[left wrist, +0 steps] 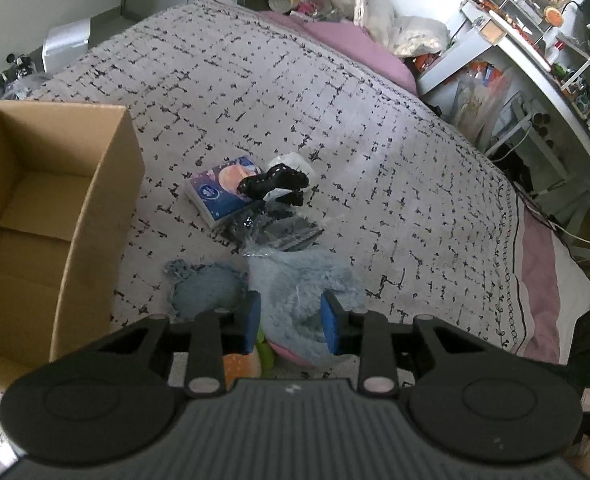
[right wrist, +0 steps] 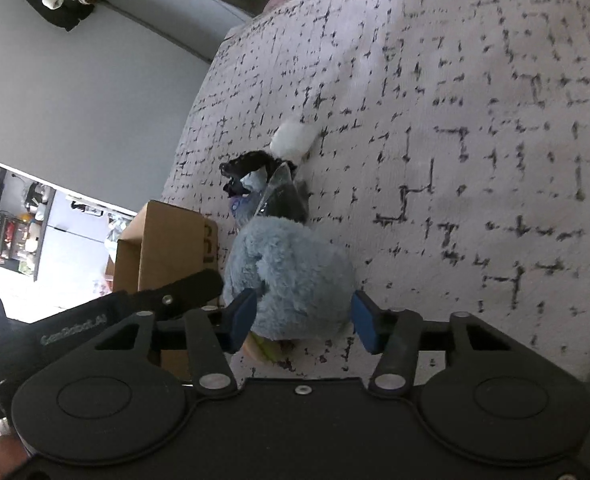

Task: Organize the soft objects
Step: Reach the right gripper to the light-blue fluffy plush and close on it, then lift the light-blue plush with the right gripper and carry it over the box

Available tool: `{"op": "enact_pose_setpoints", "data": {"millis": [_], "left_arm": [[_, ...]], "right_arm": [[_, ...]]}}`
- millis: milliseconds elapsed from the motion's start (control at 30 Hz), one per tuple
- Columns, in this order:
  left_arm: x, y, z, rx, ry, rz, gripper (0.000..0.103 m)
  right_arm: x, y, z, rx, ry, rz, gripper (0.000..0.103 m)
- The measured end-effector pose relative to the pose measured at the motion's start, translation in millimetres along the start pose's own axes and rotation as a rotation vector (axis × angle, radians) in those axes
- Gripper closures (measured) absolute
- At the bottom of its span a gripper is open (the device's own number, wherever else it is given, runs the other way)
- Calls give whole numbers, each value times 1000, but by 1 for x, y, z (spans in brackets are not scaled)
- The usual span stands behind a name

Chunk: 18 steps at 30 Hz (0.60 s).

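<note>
A: Left wrist view: left gripper (left wrist: pixel 291 322) low over the bed (left wrist: pixel 375 120), jaws spread wide astride the blue plush (left wrist: pixel 295 280) at bottom centre. Pads not pressing it, far as I can tell.

B: Right wrist view: right gripper (right wrist: pixel 303 320) same story, jaws wide on either side of the plush (right wrist: pixel 287 276), nothing held. Left gripper pokes in from lower left.

A: Step?

B: Looks like the grasp on the plush, before the drop into the box (left wrist: pixel 55 200). Box sits open at left of the left view, nothing visible inside.

A: Next move?

B: Probably one gripper closes on the fur, lifts, swings left over the box rim. Both crowd one toy; they could collide.

A: Other stuff?

B: Blue cloth (left wrist: pixel 203 284) lower left of the plush, tissue pack (left wrist: pixel 223 192) and black toy (left wrist: pixel 273 184) mid-frame, well apart from the box.
</note>
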<state>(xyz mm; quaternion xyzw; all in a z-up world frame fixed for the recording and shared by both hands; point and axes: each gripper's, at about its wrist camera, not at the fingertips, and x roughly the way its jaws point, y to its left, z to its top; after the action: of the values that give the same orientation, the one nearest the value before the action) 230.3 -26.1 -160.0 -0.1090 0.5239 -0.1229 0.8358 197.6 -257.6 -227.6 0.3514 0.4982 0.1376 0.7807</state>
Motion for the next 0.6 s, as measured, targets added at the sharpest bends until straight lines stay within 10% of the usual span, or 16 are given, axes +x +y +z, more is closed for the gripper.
{"op": "enact_pose_setpoints", "data": {"millis": [267,600], "left_arm": [[19,7,3,-41,49,-22,77],[19,-5,0,3,32,-16,88]], "right_arm": [[11,-8,6,44,2,-5,52],[11,-5,6,29,-6,1,78]]}}
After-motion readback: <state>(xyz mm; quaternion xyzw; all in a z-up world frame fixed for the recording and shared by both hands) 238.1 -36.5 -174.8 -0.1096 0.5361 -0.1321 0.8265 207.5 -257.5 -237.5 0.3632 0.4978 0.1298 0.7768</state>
